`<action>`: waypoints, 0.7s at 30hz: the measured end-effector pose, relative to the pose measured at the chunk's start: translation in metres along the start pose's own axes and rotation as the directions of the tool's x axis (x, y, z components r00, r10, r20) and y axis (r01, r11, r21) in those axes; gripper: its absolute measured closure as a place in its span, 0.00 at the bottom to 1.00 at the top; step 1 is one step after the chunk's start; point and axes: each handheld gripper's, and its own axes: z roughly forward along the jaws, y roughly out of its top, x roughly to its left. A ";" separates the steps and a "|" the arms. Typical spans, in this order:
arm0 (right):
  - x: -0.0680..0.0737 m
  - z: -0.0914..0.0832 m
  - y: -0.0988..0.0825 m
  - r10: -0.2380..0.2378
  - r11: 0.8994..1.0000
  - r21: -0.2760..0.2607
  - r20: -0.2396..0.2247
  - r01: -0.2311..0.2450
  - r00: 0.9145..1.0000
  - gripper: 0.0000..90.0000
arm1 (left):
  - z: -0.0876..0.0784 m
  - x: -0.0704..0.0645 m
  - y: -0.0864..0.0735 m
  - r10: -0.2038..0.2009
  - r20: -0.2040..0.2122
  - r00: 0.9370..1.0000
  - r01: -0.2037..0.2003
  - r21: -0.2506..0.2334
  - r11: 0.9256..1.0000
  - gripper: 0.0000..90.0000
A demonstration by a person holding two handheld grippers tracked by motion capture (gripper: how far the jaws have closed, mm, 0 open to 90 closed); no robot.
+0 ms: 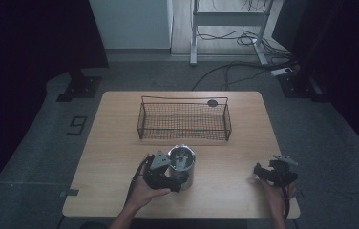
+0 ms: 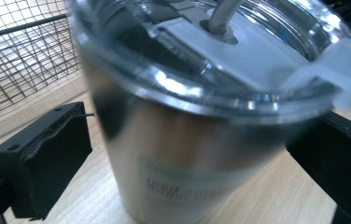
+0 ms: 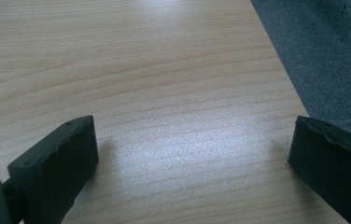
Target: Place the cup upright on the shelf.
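A: What was the state of the left gripper (image 1: 180, 177)?
B: Its fingers (image 2: 43, 165) were spread on either side of the steel cup (image 2: 197, 116), not clamped.
A: The cup's location?
B: Upright on the worktop (image 1: 120, 143), near the wire basket (image 1: 184, 121).
A: The right gripper (image 1: 258, 170)?
B: Fingers (image 3: 54, 165) spread over bare worktop, well apart from the cup.

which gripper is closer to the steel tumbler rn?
Left. The left gripper has its jaws on either side of the steel tumbler, a gap visible at one jaw. The right gripper sits open over bare table, well off toward the right edge.
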 end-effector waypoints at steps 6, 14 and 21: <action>0.000 0.000 0.000 0.001 1.000 0.000 0.000 -0.001 1.000 0.01 | 0.015 -0.005 0.006 0.002 -0.054 0.999 -0.003 -0.006 1.000 0.01; 0.000 0.000 0.000 0.001 1.000 0.000 0.000 -0.001 1.000 0.01 | 0.026 -0.005 0.007 0.008 -0.077 0.997 -0.007 0.004 1.000 0.01; 0.000 0.000 0.000 0.001 1.000 0.000 0.000 -0.001 1.000 0.01 | 0.027 -0.006 0.005 0.038 -0.086 0.996 -0.040 -0.020 0.999 0.04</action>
